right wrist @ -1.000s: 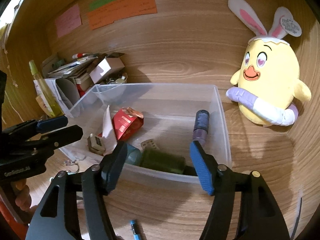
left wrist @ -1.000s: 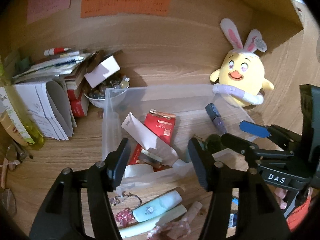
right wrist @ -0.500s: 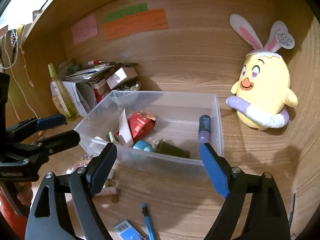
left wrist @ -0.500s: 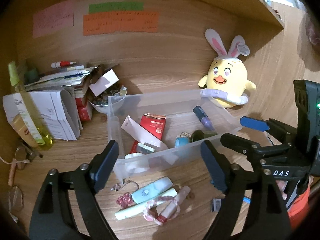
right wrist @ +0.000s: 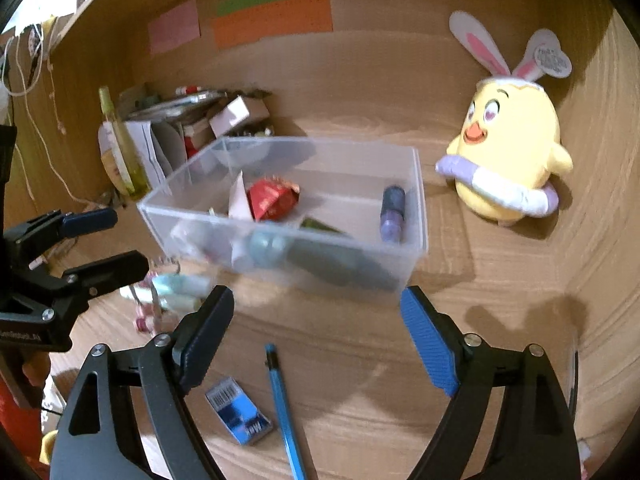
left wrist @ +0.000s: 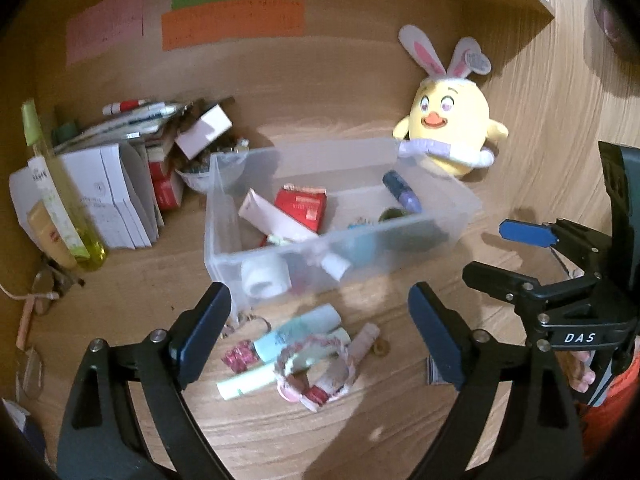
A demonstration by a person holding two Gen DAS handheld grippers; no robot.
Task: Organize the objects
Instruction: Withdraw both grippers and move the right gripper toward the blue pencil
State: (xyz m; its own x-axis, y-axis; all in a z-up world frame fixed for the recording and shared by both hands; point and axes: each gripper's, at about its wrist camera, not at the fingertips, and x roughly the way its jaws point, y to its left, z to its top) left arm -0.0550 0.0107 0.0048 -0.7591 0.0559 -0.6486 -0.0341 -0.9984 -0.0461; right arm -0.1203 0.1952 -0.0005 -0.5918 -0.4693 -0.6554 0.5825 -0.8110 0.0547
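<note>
Clear bin (left wrist: 460,204) holds a red packet (left wrist: 302,206) and tubes — more tubes (left wrist: 296,330) lie before it.

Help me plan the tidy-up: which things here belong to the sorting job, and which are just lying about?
Job:
- clear bin, part filled
- loose tubes on the desk
- blue pen
- blue packet
- left gripper and right gripper, both open and empty

Lying about:
- plush chick
- paper stack
- yellow bottle
- wall notes
</note>
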